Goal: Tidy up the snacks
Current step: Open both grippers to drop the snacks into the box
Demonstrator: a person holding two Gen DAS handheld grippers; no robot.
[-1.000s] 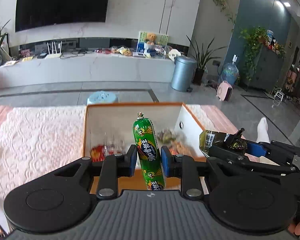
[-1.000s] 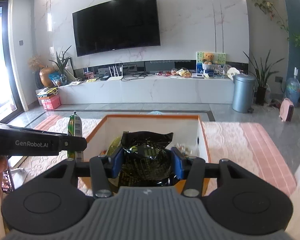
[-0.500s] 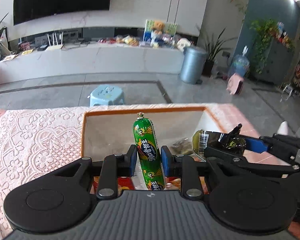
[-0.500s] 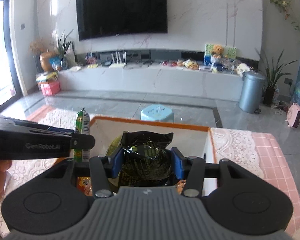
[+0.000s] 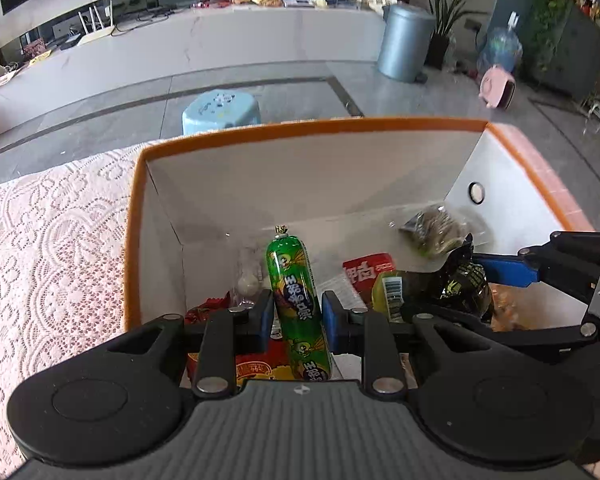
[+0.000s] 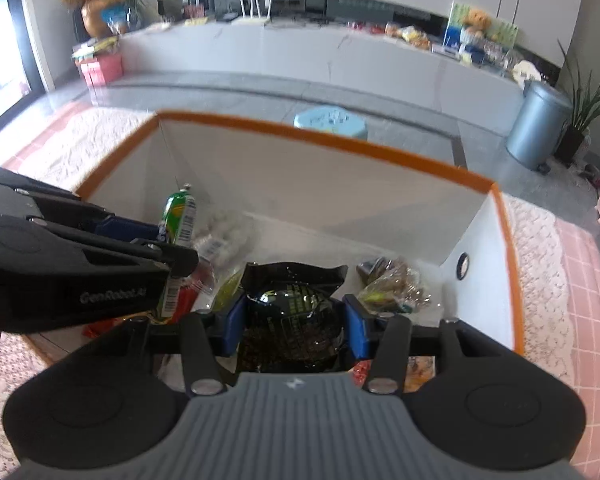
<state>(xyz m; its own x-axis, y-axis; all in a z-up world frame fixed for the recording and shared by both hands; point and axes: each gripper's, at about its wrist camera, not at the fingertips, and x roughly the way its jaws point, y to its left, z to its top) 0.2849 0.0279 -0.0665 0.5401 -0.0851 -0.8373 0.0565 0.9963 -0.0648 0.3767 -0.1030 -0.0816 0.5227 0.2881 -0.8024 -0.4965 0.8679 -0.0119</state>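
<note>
Left gripper clamped on green sausage stick, centre frame over orange-rimmed box; right gripper clamped on dark packet, lower centre; risk: both drop together, grippers collide, packet crushes snacks below.
</note>
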